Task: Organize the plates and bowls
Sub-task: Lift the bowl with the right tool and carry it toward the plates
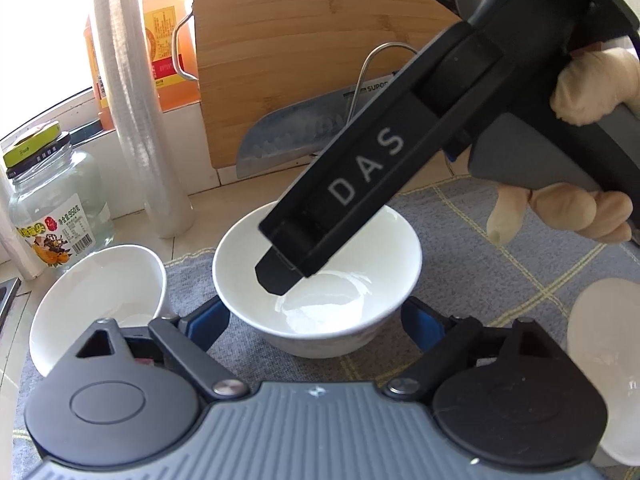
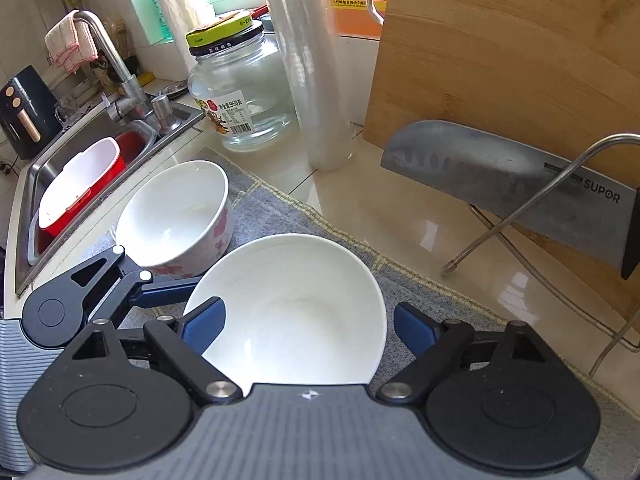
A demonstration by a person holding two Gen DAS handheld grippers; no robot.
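A plain white bowl [image 1: 320,304] stands upright on the grey checked mat [image 1: 500,248]. My left gripper [image 1: 316,320] is open, its blue fingers on either side of this bowl. My right gripper [image 2: 308,328] is open too: one blue finger [image 2: 202,326] is inside the same bowl [image 2: 296,308], the other outside its rim. In the left wrist view the right gripper's black body [image 1: 352,196] reaches down into the bowl. A second white bowl with pink flowers [image 2: 180,216] stands to the left, also in the left wrist view [image 1: 100,296].
A white dish [image 1: 604,364] lies at the right on the mat. A glass jar [image 2: 240,92], a roll of film [image 2: 308,64], a cutting board [image 2: 500,60], a cleaver [image 2: 508,180] and a wire rack [image 2: 532,208] stand behind. The sink [image 2: 72,184] is at left.
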